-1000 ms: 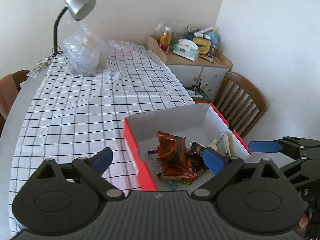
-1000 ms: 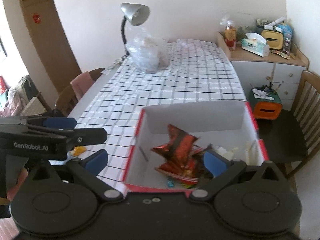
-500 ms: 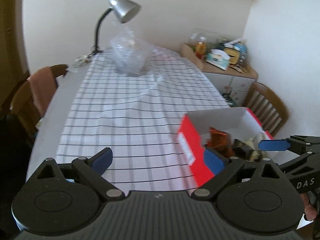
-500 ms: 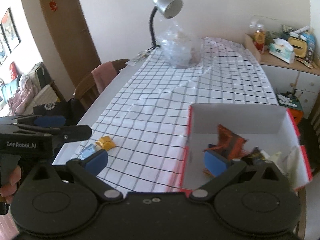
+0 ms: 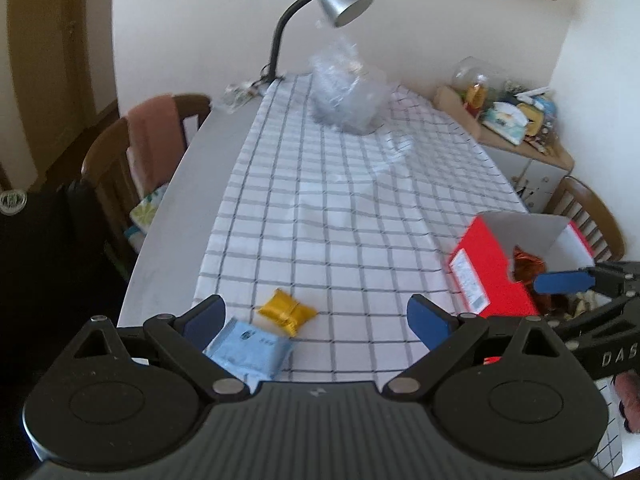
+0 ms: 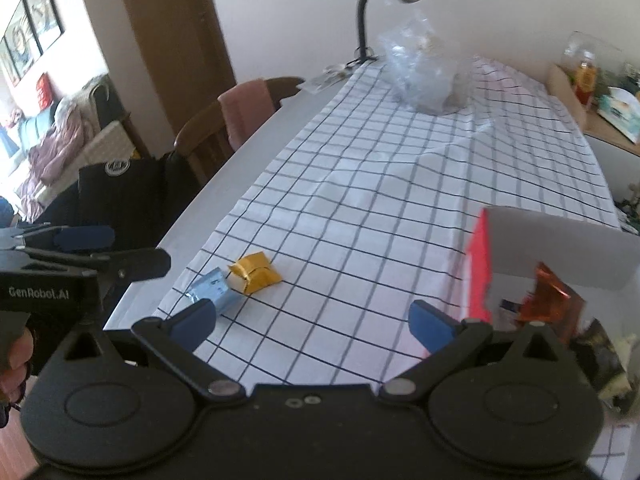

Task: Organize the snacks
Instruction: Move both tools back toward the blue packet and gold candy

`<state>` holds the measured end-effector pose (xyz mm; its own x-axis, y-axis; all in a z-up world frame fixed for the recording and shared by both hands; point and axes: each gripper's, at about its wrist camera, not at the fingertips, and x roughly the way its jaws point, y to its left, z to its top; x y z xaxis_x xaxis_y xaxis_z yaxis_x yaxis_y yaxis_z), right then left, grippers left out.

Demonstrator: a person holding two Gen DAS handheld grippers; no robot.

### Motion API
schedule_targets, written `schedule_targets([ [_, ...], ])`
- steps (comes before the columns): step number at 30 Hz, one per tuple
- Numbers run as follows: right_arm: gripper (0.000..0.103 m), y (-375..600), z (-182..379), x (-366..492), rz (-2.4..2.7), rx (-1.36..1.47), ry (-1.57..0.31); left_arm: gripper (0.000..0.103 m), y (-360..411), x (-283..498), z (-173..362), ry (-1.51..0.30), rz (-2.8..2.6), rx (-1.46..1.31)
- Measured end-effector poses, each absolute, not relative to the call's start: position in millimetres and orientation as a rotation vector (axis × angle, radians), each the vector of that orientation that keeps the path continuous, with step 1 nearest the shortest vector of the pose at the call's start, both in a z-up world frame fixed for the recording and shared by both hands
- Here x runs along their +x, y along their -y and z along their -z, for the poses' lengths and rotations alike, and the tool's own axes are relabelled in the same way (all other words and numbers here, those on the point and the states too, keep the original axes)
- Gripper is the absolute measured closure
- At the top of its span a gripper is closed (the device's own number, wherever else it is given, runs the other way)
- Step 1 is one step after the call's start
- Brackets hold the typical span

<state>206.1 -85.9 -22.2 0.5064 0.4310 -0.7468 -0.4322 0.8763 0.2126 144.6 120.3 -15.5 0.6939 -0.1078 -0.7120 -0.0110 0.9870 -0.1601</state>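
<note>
We hold both hand-held grippers, left (image 5: 316, 316) and right (image 6: 312, 320), released and empty over the yellow packet (image 5: 286, 311) and blue packet (image 5: 248, 347) (apparently next for the red box (image 5: 490, 276)).

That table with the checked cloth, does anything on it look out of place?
Two snack packets, a yellow one and a light blue one, lie loose on the checked cloth near the table's edge, apart from the red box that holds the other snacks. Both pairs of tongs are open and empty.
</note>
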Motion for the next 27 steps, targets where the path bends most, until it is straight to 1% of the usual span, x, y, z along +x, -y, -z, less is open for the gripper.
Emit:
schedule_targets([
  [5,0.001,59,37,227,-0.543,-0.056,-0.930,0.005,-146,153,44,-0.867,-0.003,-0.204],
  [13,0.004,22,68,260,-0.611,-0.140,-0.974,0.005,-178,173,81,-0.943,-0.131,-0.284],
  [21,0.013,-24,107,288,-0.688,-0.195,-1.029,0.005,-203,174,94,-0.950,-0.219,-0.331],
  [27,0.017,-53,134,305,-0.708,-0.230,-1.081,0.005,-213,174,103,-0.975,-0.245,-0.375],
])
